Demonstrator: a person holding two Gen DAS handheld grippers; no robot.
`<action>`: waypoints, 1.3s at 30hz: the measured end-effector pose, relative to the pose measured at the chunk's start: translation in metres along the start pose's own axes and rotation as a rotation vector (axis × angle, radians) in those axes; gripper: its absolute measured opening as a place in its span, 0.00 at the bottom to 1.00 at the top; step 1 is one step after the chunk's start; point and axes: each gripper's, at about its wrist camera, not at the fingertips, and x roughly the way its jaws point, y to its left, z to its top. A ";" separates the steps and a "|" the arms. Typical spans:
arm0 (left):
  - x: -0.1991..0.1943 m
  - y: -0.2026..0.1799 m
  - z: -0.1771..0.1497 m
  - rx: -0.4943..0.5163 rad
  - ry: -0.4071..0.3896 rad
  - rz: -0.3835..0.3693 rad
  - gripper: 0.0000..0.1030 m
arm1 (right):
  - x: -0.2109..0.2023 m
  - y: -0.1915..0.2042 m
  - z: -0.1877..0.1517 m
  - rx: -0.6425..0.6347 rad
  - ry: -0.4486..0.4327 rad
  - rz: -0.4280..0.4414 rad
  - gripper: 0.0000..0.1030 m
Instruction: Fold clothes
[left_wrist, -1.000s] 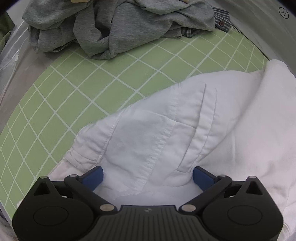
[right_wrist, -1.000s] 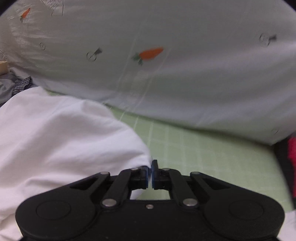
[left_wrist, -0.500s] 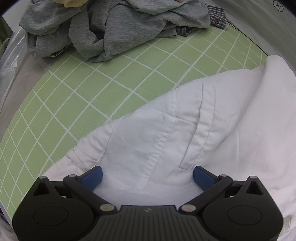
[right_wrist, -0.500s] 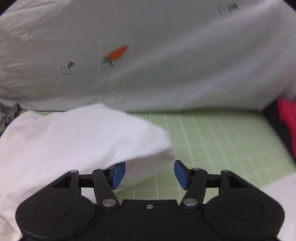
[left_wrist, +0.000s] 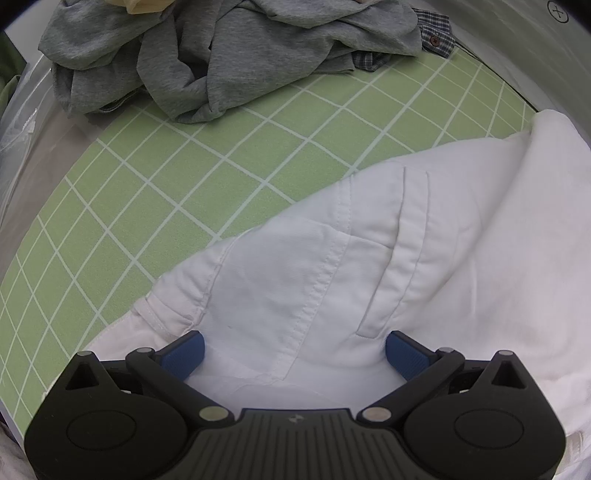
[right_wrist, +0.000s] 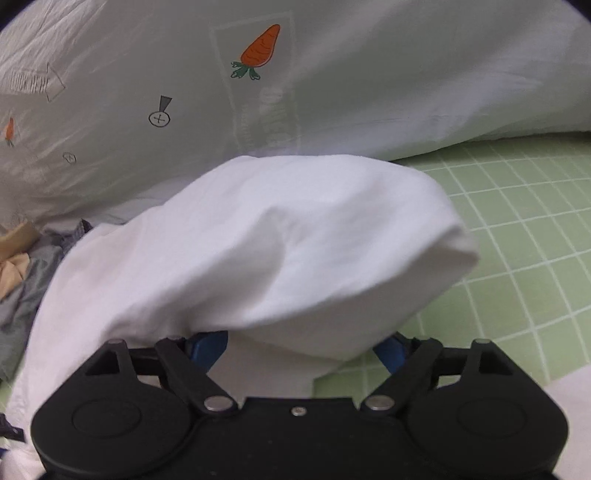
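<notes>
A white garment (left_wrist: 424, 258) with stitched seams and a placket lies on the green grid mat (left_wrist: 184, 177). My left gripper (left_wrist: 293, 356) is open, its blue pads resting on the cloth at either side of a seam. In the right wrist view the same white garment (right_wrist: 258, 251) bulges up as a folded mound just in front of my right gripper (right_wrist: 299, 349), which is open with the cloth lying between and over its blue pads, partly hiding them.
A heap of grey clothes (left_wrist: 221, 62) with a checked shirt (left_wrist: 432, 37) lies at the mat's far edge. A pale carrot-print cloth (right_wrist: 295, 81) rises behind the mat (right_wrist: 517, 229). Tan and grey clothes (right_wrist: 18, 273) lie at left.
My right gripper opened, letting go of the white cloth, and swung left so the folded mound now fills its view. My left gripper stayed open and hardly moved.
</notes>
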 end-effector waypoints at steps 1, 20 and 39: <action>0.000 0.000 0.000 0.000 0.001 0.000 1.00 | 0.004 0.001 0.003 0.003 0.005 0.017 0.85; 0.004 0.003 0.001 0.004 -0.001 -0.005 1.00 | -0.113 0.091 0.130 -0.671 -0.619 -0.563 0.06; 0.003 0.004 -0.001 0.003 0.022 -0.004 1.00 | -0.140 -0.058 0.013 0.178 -0.248 -0.247 0.72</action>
